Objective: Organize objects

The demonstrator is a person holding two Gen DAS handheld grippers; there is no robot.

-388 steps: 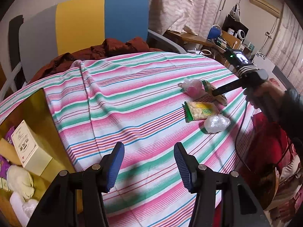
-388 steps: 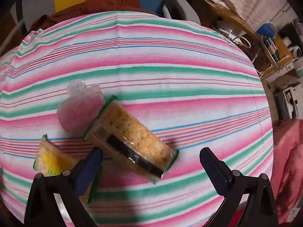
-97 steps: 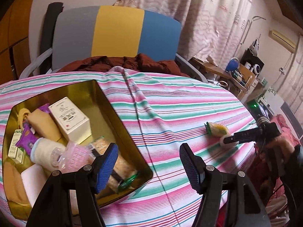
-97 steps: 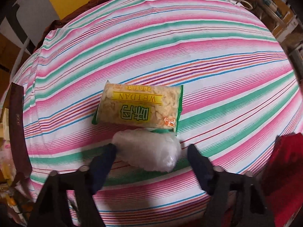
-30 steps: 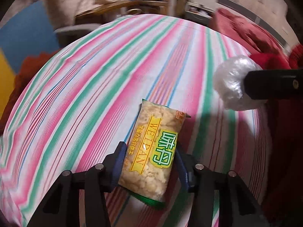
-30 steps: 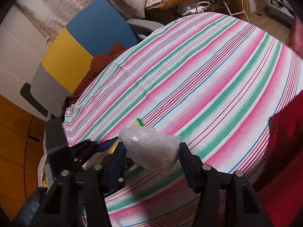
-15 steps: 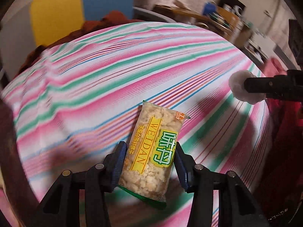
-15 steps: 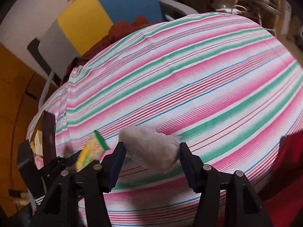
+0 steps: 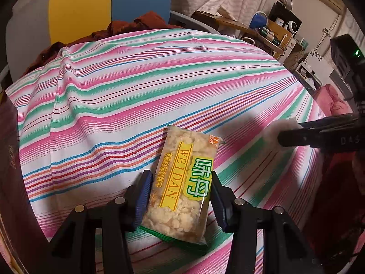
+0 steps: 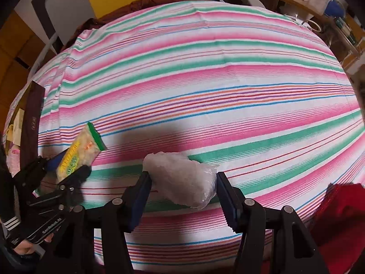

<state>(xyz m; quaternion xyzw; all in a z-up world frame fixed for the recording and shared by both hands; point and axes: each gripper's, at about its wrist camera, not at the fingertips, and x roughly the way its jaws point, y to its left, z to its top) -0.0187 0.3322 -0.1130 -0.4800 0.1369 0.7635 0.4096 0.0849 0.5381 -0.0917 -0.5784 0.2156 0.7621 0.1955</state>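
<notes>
My left tongs [image 9: 180, 190] were closed on a flat, clear plastic snack packet with green end seams [image 9: 186, 182]. Its blue-padded fingers [image 9: 143, 191] pressed both long edges. The packet showed pale, crumbly biscuit pieces through the film, a yellow band reading "WEIDAN", and a green-outlined label with large characters. It was held off the pink, green and white striped cloth covering the surface [image 9: 127, 96], near the front edge, with its far end pointing away from me. In the right wrist view the same packet [image 10: 79, 153] appeared at the left, tilted, gripped by the left tongs [image 10: 68, 166].

My right tongs [image 10: 182, 187] were closed on a crumpled, translucent white plastic-wrapped bundle [image 10: 182, 178]. The bundle was rounded and wrinkled, tapered to a point at its right end, and filled the gap between the fingers. It was also carried above the striped cloth, near the front edge. In the left wrist view it [image 9: 271, 132] showed at the right, well apart from the packet.
</notes>
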